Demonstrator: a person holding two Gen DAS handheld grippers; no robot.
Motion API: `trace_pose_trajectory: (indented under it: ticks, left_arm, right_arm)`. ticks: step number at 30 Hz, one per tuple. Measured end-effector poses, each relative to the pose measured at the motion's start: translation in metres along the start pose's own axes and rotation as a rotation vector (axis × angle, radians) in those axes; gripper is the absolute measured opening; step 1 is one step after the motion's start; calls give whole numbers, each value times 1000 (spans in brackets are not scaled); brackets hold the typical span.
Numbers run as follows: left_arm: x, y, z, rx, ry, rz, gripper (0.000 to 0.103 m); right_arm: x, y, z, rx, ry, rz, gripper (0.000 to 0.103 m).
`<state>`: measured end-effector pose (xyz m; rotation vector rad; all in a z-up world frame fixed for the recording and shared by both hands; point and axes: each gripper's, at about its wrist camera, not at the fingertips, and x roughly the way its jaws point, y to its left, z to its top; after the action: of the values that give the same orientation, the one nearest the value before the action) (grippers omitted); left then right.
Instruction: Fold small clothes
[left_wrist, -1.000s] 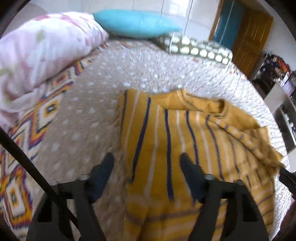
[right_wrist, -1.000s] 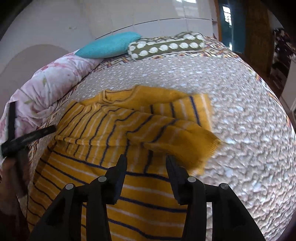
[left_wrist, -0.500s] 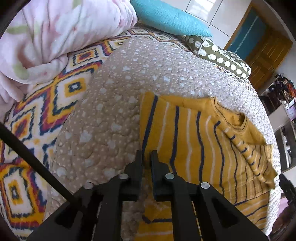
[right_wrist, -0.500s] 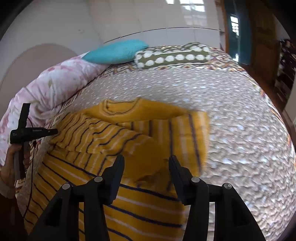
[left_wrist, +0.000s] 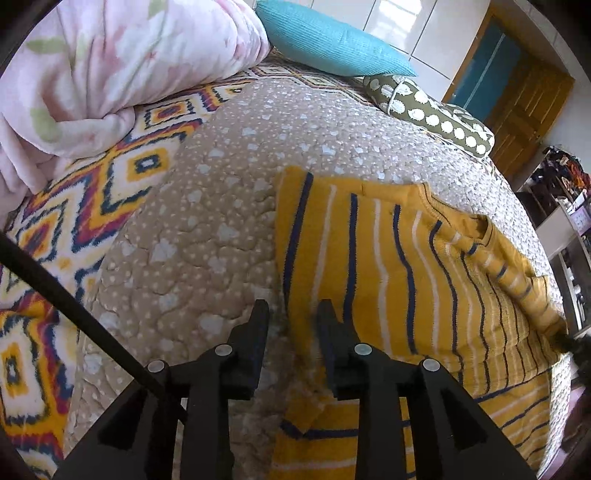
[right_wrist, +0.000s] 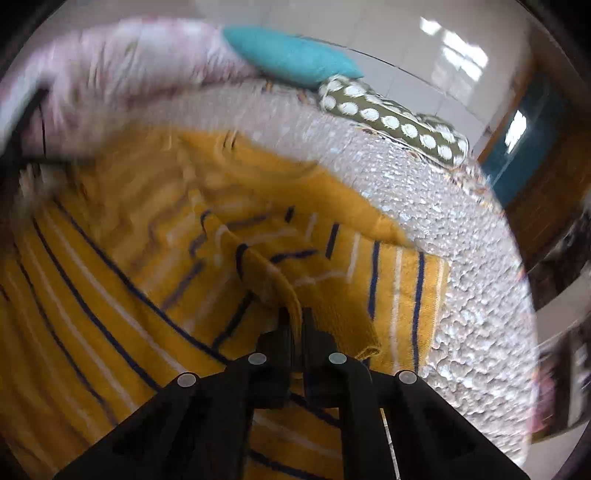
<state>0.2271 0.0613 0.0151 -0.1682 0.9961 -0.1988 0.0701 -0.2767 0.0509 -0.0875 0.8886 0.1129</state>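
- Beige quilted bedspread (left_wrist: 207, 236) fills the centre of the left wrist view; a patterned blanket (left_wrist: 85, 221) with orange, navy and red diamonds runs along its left edge.
- Pink floral duvet (left_wrist: 110, 62) is bunched in the upper left of the frame.
- Yellow striped sweater (left_wrist: 388, 266) lies on the bedspread, right of centre in the left wrist view, with its left side folded to a straight edge. In the right wrist view it covers the centre and lower left (right_wrist: 110, 288); that view is blurred.
- Teal pillow (left_wrist: 328, 40) lies at top centre, and an olive bolster with white spots (left_wrist: 428, 110) lies to its right.
- Left gripper (left_wrist: 291, 314), bottom centre: jaws have just been opening and now stand a little apart. The left finger is over the bedspread, the right finger over the sweater's left edge; the pads press on nothing.
- Right gripper (right_wrist: 293, 317), bottom centre of its view: jaws have just closed and are clamped on a raised fold of the sweater's sleeve (right_wrist: 273, 273), which rises as a ridge from between the fingertips.
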Motion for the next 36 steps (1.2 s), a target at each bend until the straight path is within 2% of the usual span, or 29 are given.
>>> trace_pose_trajectory:
  ticks: [2, 4, 6, 7, 8, 9, 10, 13, 15, 17, 22, 23, 25, 26, 27, 32, 36]
  left_arm:
    - [1, 0, 2, 2, 6, 1, 28]
    - [2, -1, 4, -3, 11, 2, 32]
    - [4, -2, 6, -21, 16, 5, 36]
    - [4, -2, 7, -28, 19, 8, 36]
    - [2, -3, 7, -35, 23, 10, 39]
    - [0, -4, 7, -38, 27, 8, 41]
    - [-5, -6, 6, -38, 29, 4, 42]
    - [-26, -10, -2, -4, 27, -11, 49]
    - [-45, -12, -13, 22, 12, -12, 54]
    - [-66, -9, -29, 18, -3, -35, 64]
    - [-93, 8, -78, -57, 35, -129, 65]
    - [-96, 10, -91, -71, 52, -151, 64]
    - [-100, 11, -109, -93, 86, -201, 50]
    - [-101, 11, -121, -111, 110, -243, 38]
    - [-103, 11, -131, -128, 126, -276, 34]
    - [-123, 12, -195, -191, 127, -357, 31]
    - [-151, 20, -234, -277, 88, -431, 31]
  right_arm:
    - [-17, -40, 18, 194, -62, 90, 5]
    - [-13, -65, 32, 300, -68, 86, 5]
    - [12, -90, 45, 372, -18, 26, 11]
    - [37, -105, 47, 397, 64, -69, 25]
    - [53, -114, 46, 412, 131, -148, 36]
    - [60, -122, 41, 436, 165, -198, 35]
    - [57, -126, 37, 460, 157, -194, 35]
    - [25, -130, 15, 536, 81, -93, 38]
    - [1, -124, -5, 530, 77, -44, 39]
    - [-19, -115, -32, 537, 87, 12, 44]
    - [-46, -93, -111, 605, 124, 175, 45]
    - [-49, -85, -128, 617, 130, 208, 45]
    - [-54, -72, -151, 636, 126, 275, 44]
    - [-58, -64, -163, 645, 114, 302, 44]
    - [-62, -59, -169, 650, 106, 312, 43]
    - [-78, -26, -212, 727, 84, 489, 40]
    - [-94, -2, -237, 736, 62, 567, 38]
